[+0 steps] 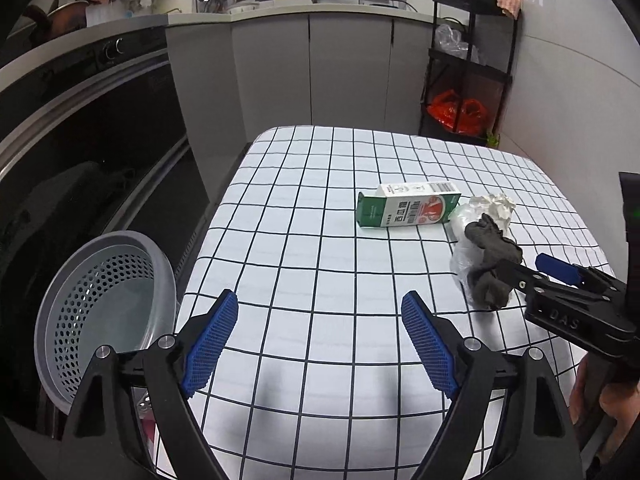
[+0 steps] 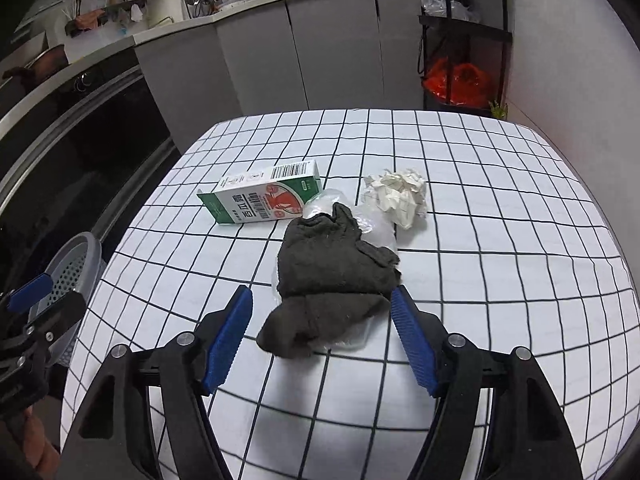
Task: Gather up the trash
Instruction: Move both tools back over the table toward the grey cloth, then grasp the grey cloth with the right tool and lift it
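Observation:
A dark grey cloth (image 2: 332,272) lies crumpled on a clear plastic bag (image 2: 376,228) on the checked tablecloth (image 2: 500,280). My right gripper (image 2: 320,296) is open, and the near end of the cloth sits between its blue pads (image 2: 228,344) without being pressed. Behind the cloth lie a green and white carton (image 2: 268,198) on its side and a crumpled white paper (image 2: 400,194). My left gripper (image 1: 320,300) stands open over bare cloth squares, with nothing between its fingers. In the left wrist view, the right gripper (image 1: 528,270) reaches the grey cloth (image 1: 488,264) from the right, near the carton (image 1: 408,206).
A grey perforated basket (image 1: 100,300) stands off the table's left edge, beside a dark oven front (image 1: 80,140). Grey cabinets (image 1: 312,72) run behind the table. A black shelf rack (image 1: 468,64) with red bags stands at the back right. A hand (image 1: 600,404) holds the right gripper.

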The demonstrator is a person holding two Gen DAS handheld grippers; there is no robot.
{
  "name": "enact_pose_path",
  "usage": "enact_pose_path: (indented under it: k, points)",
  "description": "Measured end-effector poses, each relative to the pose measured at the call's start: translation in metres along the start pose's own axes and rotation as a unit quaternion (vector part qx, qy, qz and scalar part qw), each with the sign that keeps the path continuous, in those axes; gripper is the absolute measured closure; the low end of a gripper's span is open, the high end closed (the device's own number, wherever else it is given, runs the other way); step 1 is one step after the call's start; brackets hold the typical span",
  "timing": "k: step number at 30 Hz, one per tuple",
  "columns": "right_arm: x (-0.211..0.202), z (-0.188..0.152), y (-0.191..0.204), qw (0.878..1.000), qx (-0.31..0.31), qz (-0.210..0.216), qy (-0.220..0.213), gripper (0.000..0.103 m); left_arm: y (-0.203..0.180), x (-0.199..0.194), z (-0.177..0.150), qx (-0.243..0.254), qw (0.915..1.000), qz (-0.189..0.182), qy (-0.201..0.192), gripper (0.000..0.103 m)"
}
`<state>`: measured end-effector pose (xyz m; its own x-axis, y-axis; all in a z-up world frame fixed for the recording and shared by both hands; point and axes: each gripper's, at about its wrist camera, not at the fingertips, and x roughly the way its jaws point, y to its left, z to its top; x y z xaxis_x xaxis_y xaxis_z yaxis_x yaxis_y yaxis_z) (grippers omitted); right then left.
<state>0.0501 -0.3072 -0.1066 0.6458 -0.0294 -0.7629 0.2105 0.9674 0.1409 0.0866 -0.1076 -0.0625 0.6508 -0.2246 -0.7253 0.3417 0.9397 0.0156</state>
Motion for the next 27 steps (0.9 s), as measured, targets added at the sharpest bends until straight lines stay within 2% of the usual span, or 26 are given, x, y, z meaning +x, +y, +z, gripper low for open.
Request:
enact_pose_path:
  k: [9,14,17,20,22,27]
  points:
    - [0.03,0.004,0.0,0.999,0.007,-0.035,0.025,0.033,0.0,0.007,-0.004,0.005,0.9999,0.001,0.012,0.021]
    - [0.027,0.004,0.0,1.0,0.001,-0.024,0.019,0.045,-0.002,0.007,-0.006,0.01,0.9998,-0.003,0.015,0.021]
    - [0.022,0.002,0.0,1.0,0.001,-0.013,0.016,0.056,-0.003,0.007,-0.006,0.011,0.9998,-0.006,0.015,0.021]
    - [0.015,0.001,0.0,1.0,0.002,-0.002,0.015,0.061,-0.003,0.011,-0.009,0.009,0.9997,-0.007,0.021,0.021]
    - [0.01,0.0,-0.002,1.0,0.003,0.003,0.013,0.069,-0.003,0.013,-0.01,0.007,0.9996,-0.01,0.025,0.021]
    - [-0.012,-0.003,-0.01,1.0,0.019,0.023,0.0,0.078,-0.004,0.011,-0.011,0.006,0.9998,-0.007,0.02,0.021]
